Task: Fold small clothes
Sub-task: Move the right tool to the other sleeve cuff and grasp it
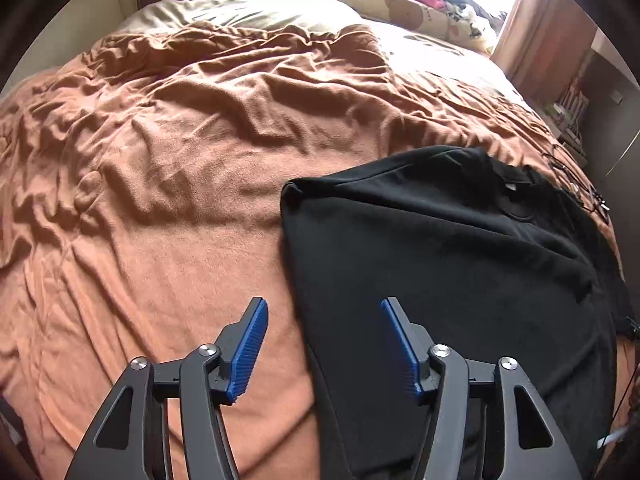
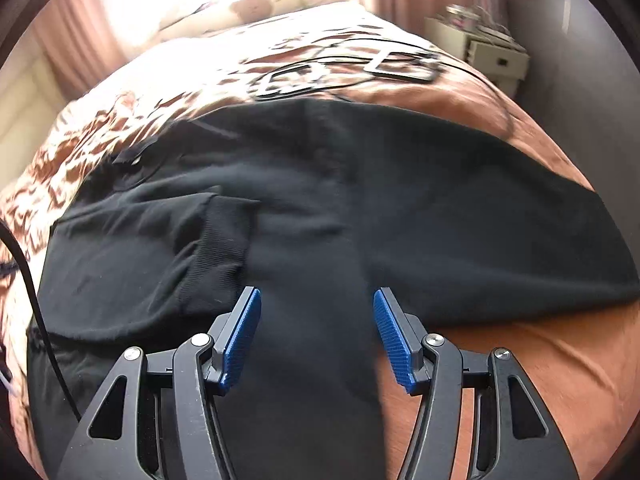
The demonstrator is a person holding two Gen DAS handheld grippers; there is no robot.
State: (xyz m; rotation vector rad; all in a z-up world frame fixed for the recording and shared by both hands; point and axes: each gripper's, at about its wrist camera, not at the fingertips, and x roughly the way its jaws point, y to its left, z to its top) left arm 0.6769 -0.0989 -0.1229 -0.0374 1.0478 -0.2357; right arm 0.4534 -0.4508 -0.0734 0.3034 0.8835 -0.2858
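- Left wrist view: the left gripper (image 1: 324,344), black with blue ribbed pads (image 1: 246,354), is spread wide and grips nothing, hovering above the left edge of the black fleece garment (image 1: 440,248).
- That garment lies partly folded on the rumpled rust-brown blanket (image 1: 160,184) covering the bed, toward its right side; one folded corner points toward mid-bed.
- Pale pillows with a bear print (image 1: 416,16) sit at the far end under a bright window.
- Right wrist view: the right gripper (image 2: 317,336) is likewise released, its fingers either side of a strip of the same garment (image 2: 320,200) without pinching it.
- A ribbed cuff (image 2: 220,256) lies folded across the cloth just left of the left finger.
- Thin black cables (image 2: 344,76) rest on the blanket (image 2: 540,372) beyond the garment, blurred.
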